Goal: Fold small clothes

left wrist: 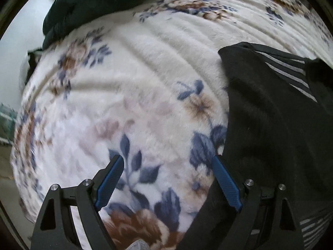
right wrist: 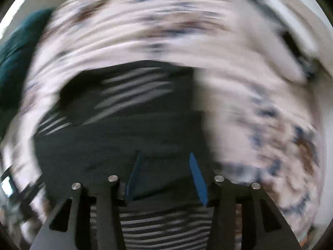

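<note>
Black striped garment (left wrist: pixel 270 125) lies on the floral blanket (left wrist: pixel 135 73). Left gripper (left wrist: pixel 167 162) and right gripper (right wrist: pixel 164 160) jaws both spread, grasping nothing. Risk: the plush pile gets pinched with the hem, dragging the fold askew.

Motion blur smears the right wrist view, so the floral blanket (right wrist: pixel 260 108) and the black striped garment (right wrist: pixel 129 125) lose their detail, while the left wrist view's right edge cuts off the garment.
</note>
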A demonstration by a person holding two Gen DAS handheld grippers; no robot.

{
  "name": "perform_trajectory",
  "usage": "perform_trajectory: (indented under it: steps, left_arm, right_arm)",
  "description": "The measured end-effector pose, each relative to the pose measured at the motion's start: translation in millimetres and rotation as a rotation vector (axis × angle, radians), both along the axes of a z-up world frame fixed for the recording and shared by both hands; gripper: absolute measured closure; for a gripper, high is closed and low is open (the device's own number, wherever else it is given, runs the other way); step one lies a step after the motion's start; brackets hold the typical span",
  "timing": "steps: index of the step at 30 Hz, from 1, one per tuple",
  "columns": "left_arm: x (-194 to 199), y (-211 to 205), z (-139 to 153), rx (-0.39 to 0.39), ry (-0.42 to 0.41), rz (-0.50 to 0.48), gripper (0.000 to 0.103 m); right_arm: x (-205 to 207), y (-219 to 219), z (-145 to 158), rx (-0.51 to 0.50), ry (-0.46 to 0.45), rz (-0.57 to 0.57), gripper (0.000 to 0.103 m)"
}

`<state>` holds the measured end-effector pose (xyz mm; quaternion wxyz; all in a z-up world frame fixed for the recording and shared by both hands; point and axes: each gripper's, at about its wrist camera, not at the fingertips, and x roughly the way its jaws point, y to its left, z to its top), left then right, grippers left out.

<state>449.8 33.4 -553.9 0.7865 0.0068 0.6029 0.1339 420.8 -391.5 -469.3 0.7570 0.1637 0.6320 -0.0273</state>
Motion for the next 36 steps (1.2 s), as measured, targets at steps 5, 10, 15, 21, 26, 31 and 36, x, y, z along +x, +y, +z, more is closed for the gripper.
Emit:
perform_trajectory:
  steps: [5, 10, 15, 21, 26, 31, 36]
  left_arm:
    - [-9, 3, -11, -0.044, -0.027, 0.051, 0.016]
    - [-17, 9, -16, -0.082, -0.063, 0.091, 0.016]
    - [-21, 9, -18, -0.093, -0.092, 0.101, 0.016]
    - [-23, 8, -18, -0.109, -0.110, 0.096, 0.014]
    - [-23, 11, -17, -0.112, -0.104, 0.096, 0.014]
    - [-30, 12, 3, -0.067, -0.126, 0.067, 0.015]
    - [-54, -11, 40, -0.047, -0.161, -0.041, 0.000]
  right_arm:
    - [82, 137, -12, 0.187, -0.024, 0.351, 0.051]
    - [157, 247, -59, 0.142, 0.016, 0.624, 0.051]
    - [185, 286, -108, 0.132, 0.143, 0.707, 0.069]
    - [191, 265, -90, 0.120, 0.028, 0.614, 0.102]
    - [196, 256, -93, 0.049, 0.045, 0.591, 0.102]
    - [174, 207, -67, 0.146, 0.077, 0.437, 0.065]
    - [85, 114, -18, 0.148, 0.058, 0.251, 0.031]
